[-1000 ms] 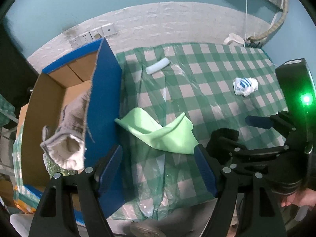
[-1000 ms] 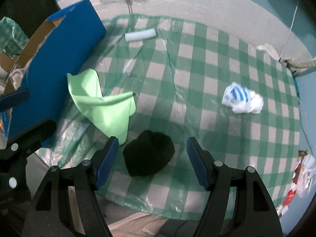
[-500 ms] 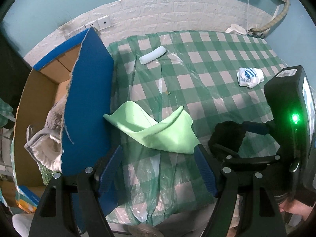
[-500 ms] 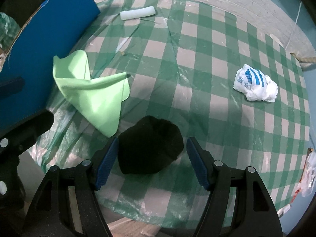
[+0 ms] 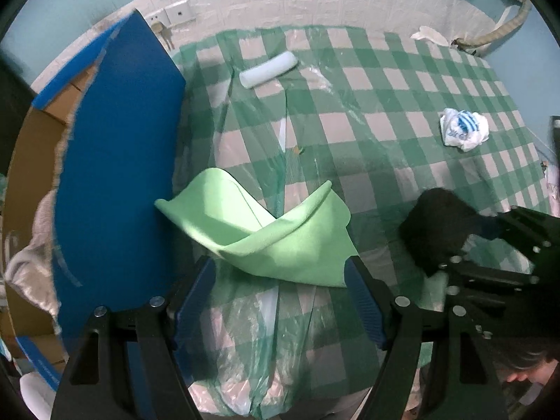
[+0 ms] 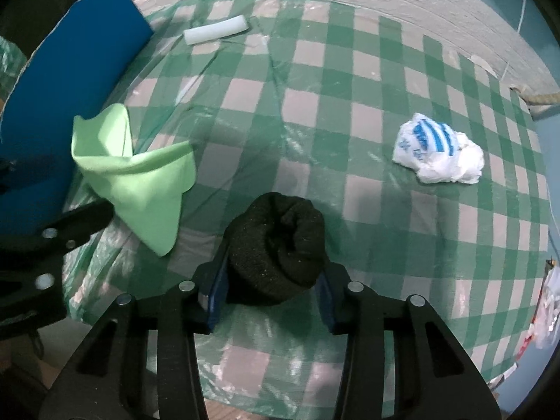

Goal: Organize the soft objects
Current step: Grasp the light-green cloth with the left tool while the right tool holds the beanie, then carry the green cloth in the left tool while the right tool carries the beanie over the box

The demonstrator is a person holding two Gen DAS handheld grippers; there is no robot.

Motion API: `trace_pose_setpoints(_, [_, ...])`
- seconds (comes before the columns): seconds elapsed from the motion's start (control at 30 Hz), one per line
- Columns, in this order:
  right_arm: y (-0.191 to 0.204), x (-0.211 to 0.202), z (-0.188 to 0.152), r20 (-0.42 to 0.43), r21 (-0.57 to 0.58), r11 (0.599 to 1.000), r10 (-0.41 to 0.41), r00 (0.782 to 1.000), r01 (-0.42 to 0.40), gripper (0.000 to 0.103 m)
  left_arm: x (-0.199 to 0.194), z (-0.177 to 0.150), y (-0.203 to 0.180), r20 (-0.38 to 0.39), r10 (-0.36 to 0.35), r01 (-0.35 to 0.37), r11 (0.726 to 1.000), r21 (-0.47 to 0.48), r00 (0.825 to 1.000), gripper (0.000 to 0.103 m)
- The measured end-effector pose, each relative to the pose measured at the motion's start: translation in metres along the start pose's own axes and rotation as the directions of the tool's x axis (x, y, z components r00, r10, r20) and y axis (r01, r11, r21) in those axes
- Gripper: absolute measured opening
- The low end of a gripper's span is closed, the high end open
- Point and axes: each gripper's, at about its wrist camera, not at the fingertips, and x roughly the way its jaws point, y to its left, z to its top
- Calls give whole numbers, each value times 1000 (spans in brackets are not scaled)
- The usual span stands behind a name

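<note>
In the left wrist view, the left gripper (image 5: 280, 290) hangs over the near edge of the table (image 5: 385, 112) with its jaws spread wide, the crumpled green cloth (image 5: 266, 231) lying just ahead of and partly between the tips, not pinched. To its left stands the blue-sided cardboard box (image 5: 119, 182), a grey towel (image 5: 31, 255) draped over its rim; a pale foam roll (image 5: 267, 70) and a white plastic bag (image 5: 463, 133) lie farther off on the checked plastic cover. If these jaws close from here, they may catch only a loose fold, or snag the slippery table cover beneath and drag it along. In the right wrist view, the right gripper (image 6: 269, 290) has just been closing its jaws, and the pads now press on both sides of the black knitted hat (image 6: 276, 245), which rests on the table near the front edge. The hold sits low on a soft, rounded bundle, so I judge it could squeeze out, unroll or sag free on lifting. The two grippers are also near each other, and a swing toward the box could knock them together.
</note>
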Motion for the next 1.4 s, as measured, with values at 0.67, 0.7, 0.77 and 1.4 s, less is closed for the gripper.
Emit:
trace_pose_setpoints(0.67, [-24,-20,-2,37,29,999,27,999,-28,43,41,2,-40,-21,100,-96,987,131,995,73])
trace_pose_setpoints(0.7, [-27,-21,-3,40,31,999,29,999,-30,43,40,1,-41,-16,91,-88,987,132,996,71])
trace_pose_setpoints(0.77, [-28,-22,-3,41,35,999,30,999,-31,43,38,0,-42,-7,89,-87,987,135,996,55])
trace_pose_setpoints(1.4, [-17,-40,-1,72,19,999,31,997,-32,43,-10,-5,-19,49,22,-25,997,72,999,15])
